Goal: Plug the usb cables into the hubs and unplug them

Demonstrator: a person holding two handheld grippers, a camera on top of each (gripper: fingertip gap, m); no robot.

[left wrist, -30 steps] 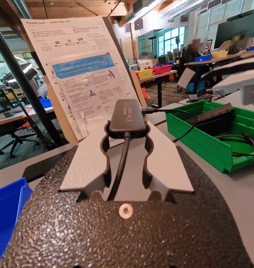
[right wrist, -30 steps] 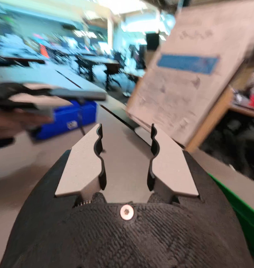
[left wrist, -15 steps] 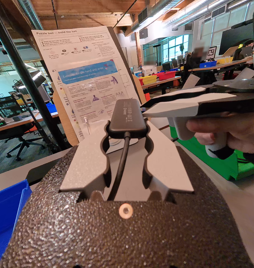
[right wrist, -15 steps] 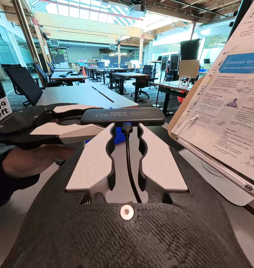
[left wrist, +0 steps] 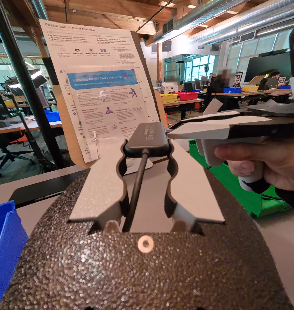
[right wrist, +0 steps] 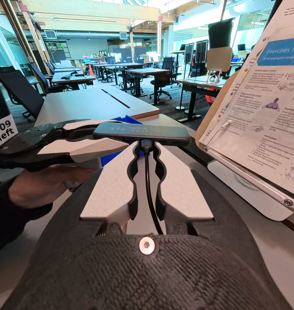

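My left gripper is shut on the near end of a dark grey USB hub and holds it level above the table. The hub's own black cable trails back between the fingers. My right gripper is shut on a blue USB plug that sits in a port on the hub's long side. The plug's black cable runs back between the fingers. In the left wrist view the right gripper reaches in from the right. In the right wrist view the left gripper's fingers come in from the left.
A tilted document stand with printed sheets stands just beyond the hub. A green bin is on the right of the grey table. A blue bin is at the left. Desks and chairs fill the room behind.
One second ago my right gripper was open and swinging in; it reached the hub's side and shut on the plug. In the last half second both grippers and the hub barely moved.
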